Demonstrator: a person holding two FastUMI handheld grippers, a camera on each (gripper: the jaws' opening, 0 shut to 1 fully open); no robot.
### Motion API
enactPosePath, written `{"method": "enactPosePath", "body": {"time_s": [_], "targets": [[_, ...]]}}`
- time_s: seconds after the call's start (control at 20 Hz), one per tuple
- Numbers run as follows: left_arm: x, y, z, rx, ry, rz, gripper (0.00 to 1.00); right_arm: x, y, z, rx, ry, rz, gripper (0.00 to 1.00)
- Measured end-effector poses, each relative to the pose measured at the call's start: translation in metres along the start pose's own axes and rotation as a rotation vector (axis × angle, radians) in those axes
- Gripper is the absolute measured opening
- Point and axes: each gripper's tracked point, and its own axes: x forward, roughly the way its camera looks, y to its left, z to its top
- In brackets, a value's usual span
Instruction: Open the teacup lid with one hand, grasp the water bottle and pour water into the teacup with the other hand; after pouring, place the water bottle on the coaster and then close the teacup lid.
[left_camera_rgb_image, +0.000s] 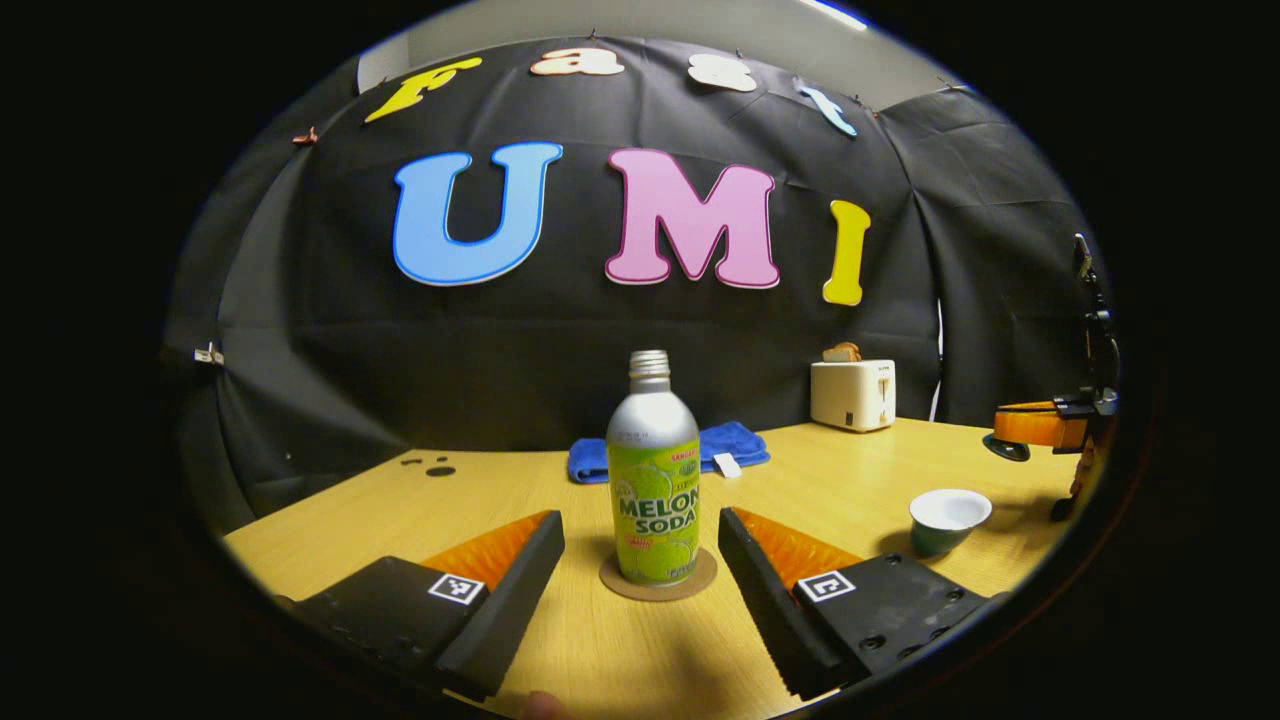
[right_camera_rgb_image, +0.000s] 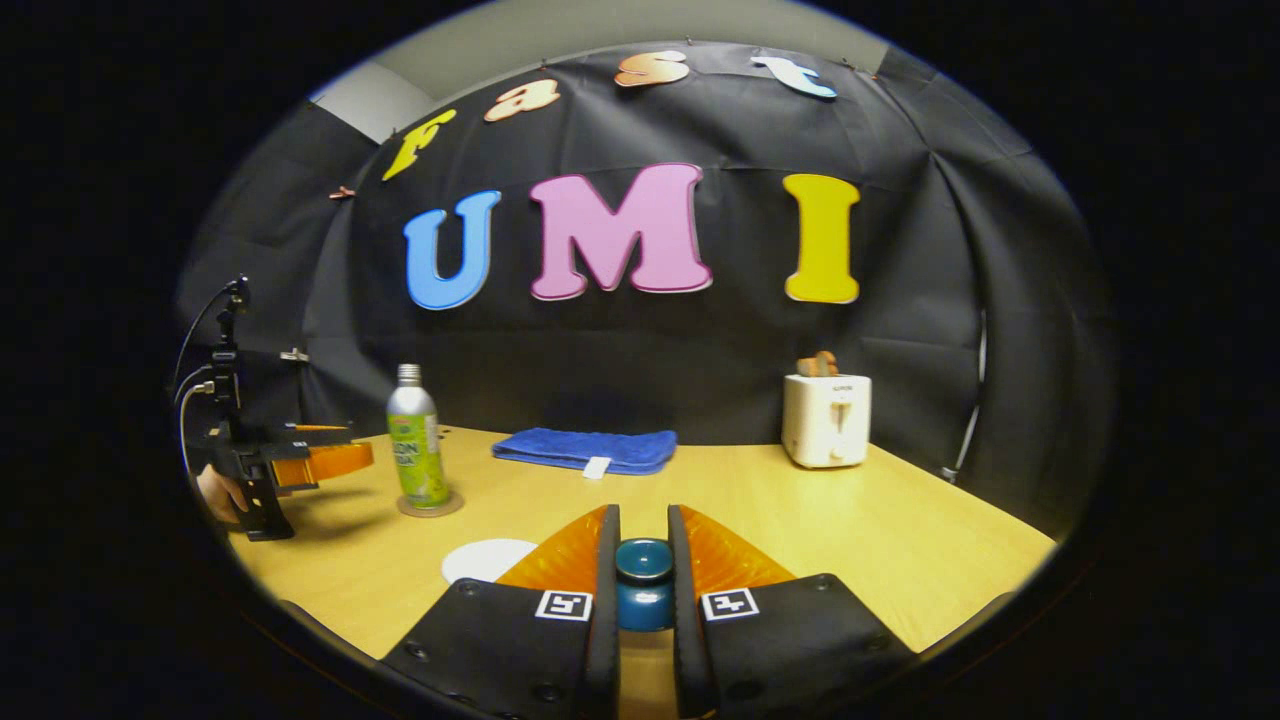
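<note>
A green and silver water bottle (left_camera_rgb_image: 654, 480) stands upright on a round coaster (left_camera_rgb_image: 657, 585), just ahead of my left gripper (left_camera_rgb_image: 640, 528), whose fingers are spread open on either side of it. The uncovered teacup (left_camera_rgb_image: 948, 518) sits to the right on the table. Above it in the left gripper view, the right gripper (left_camera_rgb_image: 1002, 436) holds the dark lid (left_camera_rgb_image: 1006, 449) in the air. In the right gripper view, my right gripper (right_camera_rgb_image: 643, 545) is shut on the teal lid knob (right_camera_rgb_image: 643, 592), with the teacup (right_camera_rgb_image: 488, 559) below left. The bottle (right_camera_rgb_image: 418, 450) stands farther left beside the left gripper (right_camera_rgb_image: 355, 457).
A white toaster (right_camera_rgb_image: 826, 420) holding bread stands at the back right of the wooden table (right_camera_rgb_image: 900, 530). A folded blue towel (right_camera_rgb_image: 585, 449) lies along the back wall. A hand (right_camera_rgb_image: 215, 495) holds the left gripper at the table's left edge.
</note>
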Motion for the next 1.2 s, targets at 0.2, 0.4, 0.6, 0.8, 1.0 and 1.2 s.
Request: {"method": "enactPosePath", "body": {"time_s": [0.2,0.4,0.6,0.8,1.0,1.2], "targets": [[-0.004,0.005,-0.002,-0.017,0.005,0.012,0.96,0.024,0.049,-0.013,-0.027,0.056,0.082,0.25],[-0.003,0.005,-0.002,-0.017,0.005,0.012,0.96,0.034,0.073,-0.033,0.005,0.127,0.109,0.25],[-0.004,0.005,-0.002,-0.018,0.005,0.010,0.96,0.038,0.069,-0.035,-0.001,0.137,0.079,0.25],[-0.004,0.005,-0.003,-0.017,0.005,0.009,0.96,0.042,0.068,-0.041,-0.016,0.178,0.061,0.25],[-0.004,0.006,-0.002,-0.016,0.005,0.009,0.96,0.044,0.066,-0.050,-0.047,0.232,0.043,0.27],[-0.004,0.008,-0.003,-0.016,0.005,0.018,0.96,0.043,0.064,-0.051,-0.042,0.245,0.032,0.31]]}}
